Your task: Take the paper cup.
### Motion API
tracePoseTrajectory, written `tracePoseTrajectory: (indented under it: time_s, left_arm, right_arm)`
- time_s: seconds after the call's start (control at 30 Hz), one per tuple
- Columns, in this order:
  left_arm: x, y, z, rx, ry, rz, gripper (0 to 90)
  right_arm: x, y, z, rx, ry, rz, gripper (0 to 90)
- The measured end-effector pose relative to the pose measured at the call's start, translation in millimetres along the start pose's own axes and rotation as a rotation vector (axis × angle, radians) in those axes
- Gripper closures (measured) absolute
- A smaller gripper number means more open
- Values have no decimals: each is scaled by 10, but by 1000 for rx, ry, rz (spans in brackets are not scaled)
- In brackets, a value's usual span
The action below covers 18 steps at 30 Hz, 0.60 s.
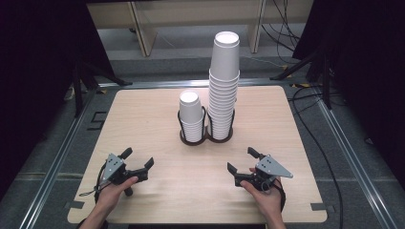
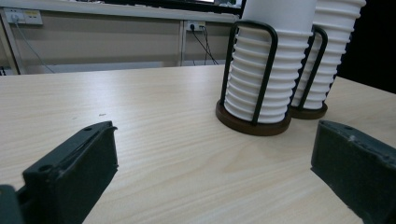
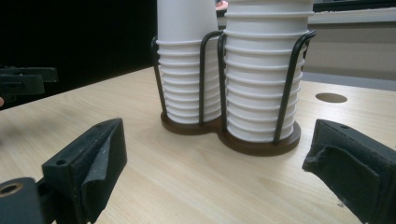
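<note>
Cup stacks (image 1: 210,102) in holder (image 1: 205,138), well apart from both grippers' open fingers (image 1: 150,163).

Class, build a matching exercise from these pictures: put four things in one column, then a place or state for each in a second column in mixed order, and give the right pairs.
Column one:
1. tall cup stack
2. short cup stack
3. left tongs
4. cup holder

Column two:
A. dark wire frame on a brown base, mid-table
B. open, low over the table's near left part
C. in the holder's right ring, towering above the wire
D. in the holder's left ring, a little above the wire

Pairs: 1-C, 2-D, 3-B, 4-A
</note>
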<state>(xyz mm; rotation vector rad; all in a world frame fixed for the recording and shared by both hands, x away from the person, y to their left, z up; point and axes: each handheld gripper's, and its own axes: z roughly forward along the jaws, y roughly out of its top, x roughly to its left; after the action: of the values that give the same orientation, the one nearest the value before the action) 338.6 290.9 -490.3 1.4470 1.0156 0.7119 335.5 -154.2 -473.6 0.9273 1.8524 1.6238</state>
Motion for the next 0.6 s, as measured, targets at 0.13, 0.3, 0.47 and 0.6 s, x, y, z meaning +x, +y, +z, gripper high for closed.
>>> tracePoseTrajectory:
  time_s: [0.13,0.3,0.47,0.6]
  left_arm:
    - [-36,59,70,-22,-12,-4,2]
    - [-116,166,161,-41,-62,35,2]
    - [-211,339,275,-62,-98,55,9]
    - [-246,398,357,-92,-114,58,7]
  right_arm:
    - [-14,30,-16,-9,-4,20,47]
    - [-59,98,-34,-21,-14,-1,44]
    - [-68,209,-34,-29,-50,9,44]
    - [-72,252,-23,-43,-56,4,44]
